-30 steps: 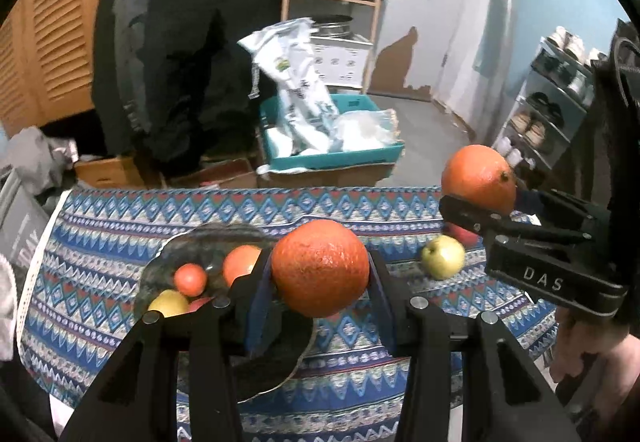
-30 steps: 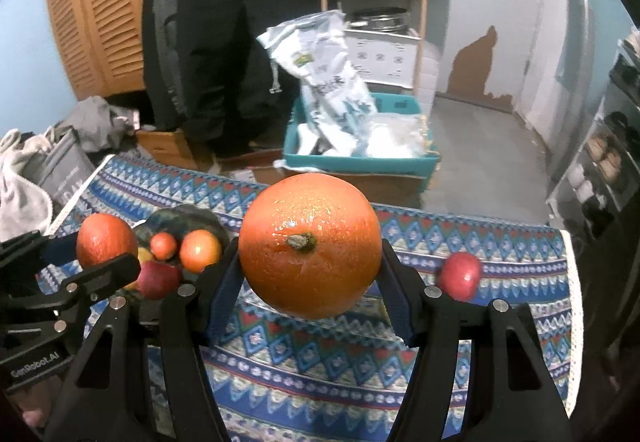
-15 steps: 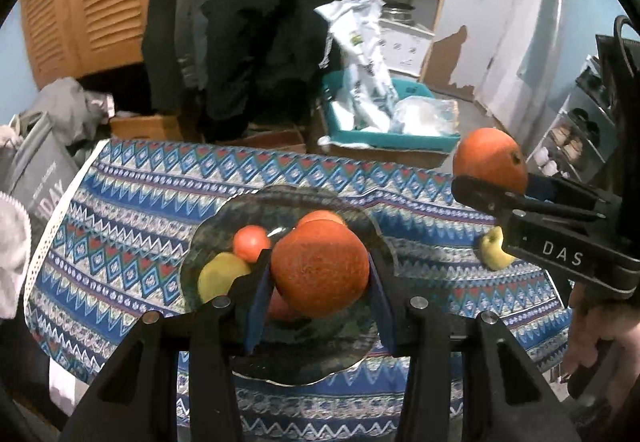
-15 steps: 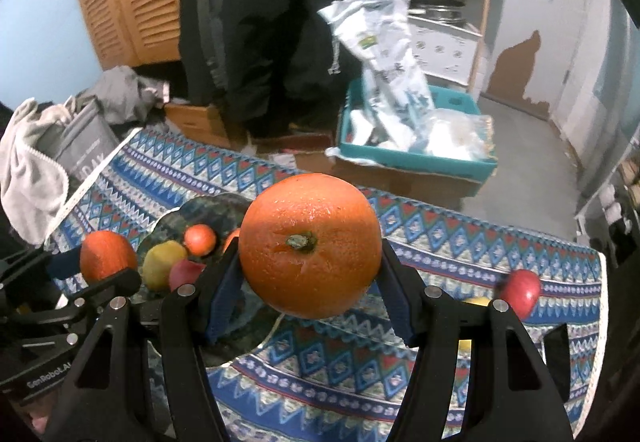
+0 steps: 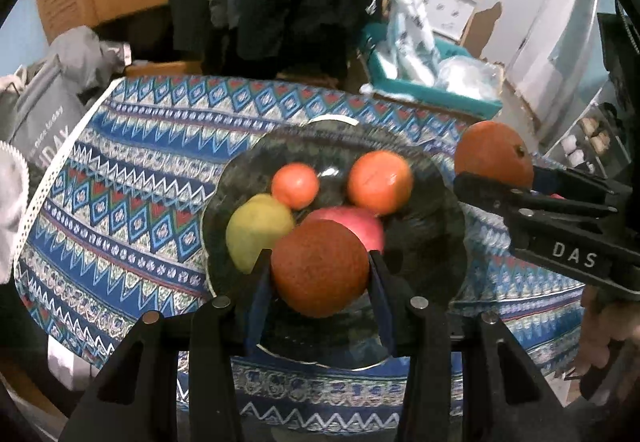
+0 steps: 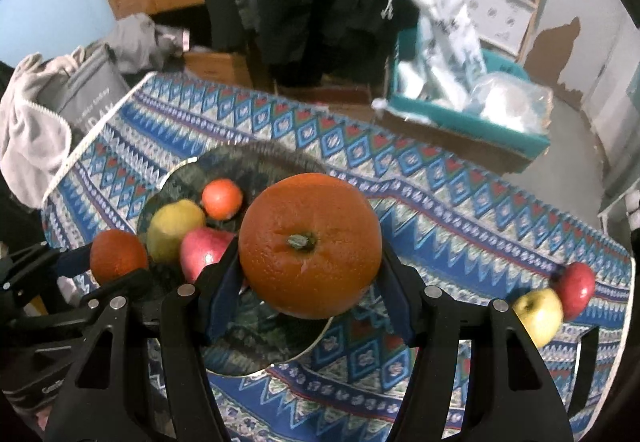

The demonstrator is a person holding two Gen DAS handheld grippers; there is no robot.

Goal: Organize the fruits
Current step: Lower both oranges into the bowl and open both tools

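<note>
My left gripper (image 5: 320,274) is shut on an orange (image 5: 320,268) and holds it above the near part of a dark glass plate (image 5: 424,178). On the plate lie a yellow-green pear (image 5: 256,228), a small tomato (image 5: 295,185), an orange fruit (image 5: 379,182) and a red apple (image 5: 356,224). My right gripper (image 6: 310,254) is shut on a larger orange (image 6: 310,246), above the plate's right edge (image 6: 256,158). It shows at the right in the left wrist view (image 5: 494,154). A yellow apple (image 6: 538,316) and a red apple (image 6: 576,288) lie on the cloth at the right.
The table carries a blue patterned cloth (image 5: 132,178). Behind it are a teal crate with plastic bags (image 5: 424,82), dark coats, a wooden shelf and a grey bag (image 5: 44,114) at the left. A shoe rack (image 5: 588,138) stands at the right.
Both grippers have moved forward and tilted down over the plate, each still holding its orange. The plate and its fruits now appear closer and more central.
</note>
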